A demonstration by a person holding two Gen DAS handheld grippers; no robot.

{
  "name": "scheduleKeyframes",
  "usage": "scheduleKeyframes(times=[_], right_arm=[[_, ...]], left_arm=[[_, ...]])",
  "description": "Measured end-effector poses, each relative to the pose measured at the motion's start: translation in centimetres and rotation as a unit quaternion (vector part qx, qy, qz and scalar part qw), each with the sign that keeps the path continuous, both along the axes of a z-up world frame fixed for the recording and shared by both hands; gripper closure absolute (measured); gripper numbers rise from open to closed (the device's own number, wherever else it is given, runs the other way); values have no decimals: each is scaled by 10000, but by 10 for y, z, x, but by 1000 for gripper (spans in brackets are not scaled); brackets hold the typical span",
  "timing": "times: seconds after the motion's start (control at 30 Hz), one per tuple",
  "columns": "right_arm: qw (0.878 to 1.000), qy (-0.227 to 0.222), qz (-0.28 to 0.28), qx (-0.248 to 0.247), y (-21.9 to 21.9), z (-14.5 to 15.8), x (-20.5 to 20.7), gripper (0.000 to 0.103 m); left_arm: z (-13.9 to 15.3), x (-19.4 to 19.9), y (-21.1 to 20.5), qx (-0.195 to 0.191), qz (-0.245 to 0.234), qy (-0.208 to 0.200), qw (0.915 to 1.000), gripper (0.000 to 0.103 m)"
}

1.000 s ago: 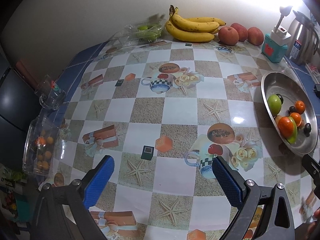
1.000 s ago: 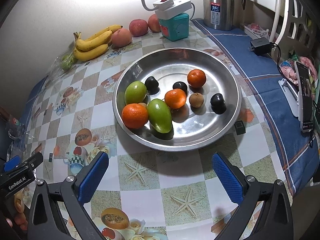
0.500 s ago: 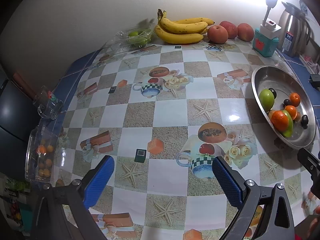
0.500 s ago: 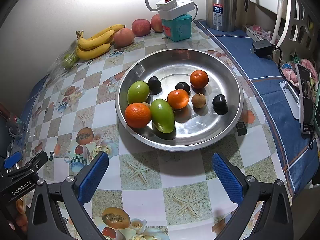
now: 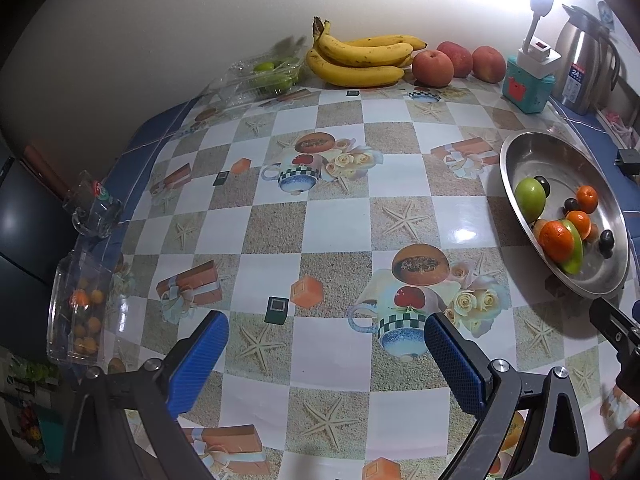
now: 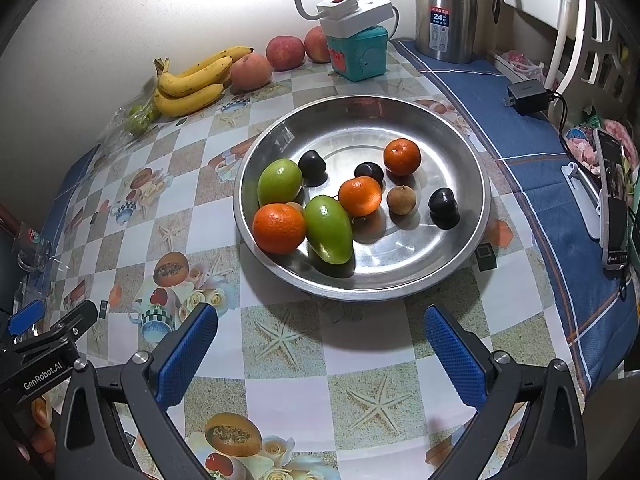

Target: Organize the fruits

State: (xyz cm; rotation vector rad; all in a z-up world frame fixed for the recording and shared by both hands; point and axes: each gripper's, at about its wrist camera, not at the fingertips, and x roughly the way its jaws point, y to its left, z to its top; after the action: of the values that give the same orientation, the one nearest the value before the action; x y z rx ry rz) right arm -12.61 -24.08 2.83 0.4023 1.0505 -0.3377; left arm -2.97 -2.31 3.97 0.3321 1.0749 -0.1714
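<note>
Right tool (image 6: 320, 344) gapes just short of fruit-filled pan (image 6: 472, 248).

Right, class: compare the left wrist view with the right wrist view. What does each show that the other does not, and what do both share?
Only the left wrist view shows the clear box of small orange fruits at the table's left edge. Only the right wrist view shows the charger, the phone and the small brown fruit. Both share the steel tray of fruit, the bananas, the kettle, and open, empty grippers: left gripper, right gripper.
</note>
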Motion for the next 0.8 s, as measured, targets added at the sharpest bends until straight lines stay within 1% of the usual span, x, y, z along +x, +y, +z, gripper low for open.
scheduleKeyframes(times=[0.8], right_arm=[[10000,11,-15,22,0,-1,0,0]], left_arm=[[-2,1,2,-13,34,28,10000,3]])
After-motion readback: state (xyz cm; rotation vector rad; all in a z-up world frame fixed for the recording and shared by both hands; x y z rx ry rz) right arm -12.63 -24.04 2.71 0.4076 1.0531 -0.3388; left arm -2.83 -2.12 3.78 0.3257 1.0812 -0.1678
